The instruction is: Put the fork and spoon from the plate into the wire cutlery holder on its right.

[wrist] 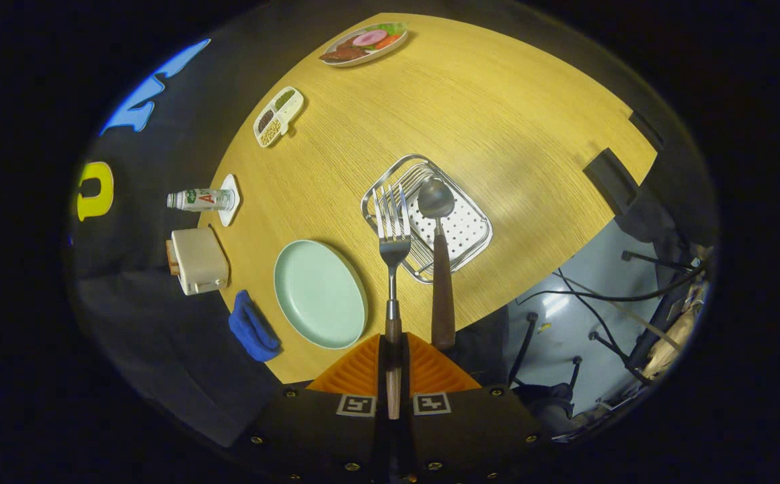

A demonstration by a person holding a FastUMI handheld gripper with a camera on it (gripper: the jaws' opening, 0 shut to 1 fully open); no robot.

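A: Setting?
B: Staged recording booth, not a home: black cloth wall (161, 336) behind a wood-grain table (497, 121).
A: Evidence?
B: Clamps (608, 176) on the table's right edge; cables (605, 296) and stand legs (598, 339) on grey floor (578, 282); printed food cards (363, 44) at the far edge.

Shiny metal fork (393, 232) and spoon (436, 202), wooden-handled, over matt wood-grain table (518, 114).

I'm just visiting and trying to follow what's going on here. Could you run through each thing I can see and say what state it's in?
tool: fingers shut on the fork handle
fork: held, tines out ahead over the wire cutlery holder
spoon: alongside the fork, bowl over the holder; grip unclear
wire cutlery holder: on the table, nothing inside yet
green plate: empty
bottle: lying on its side
blue cloth: bunched at the table edge
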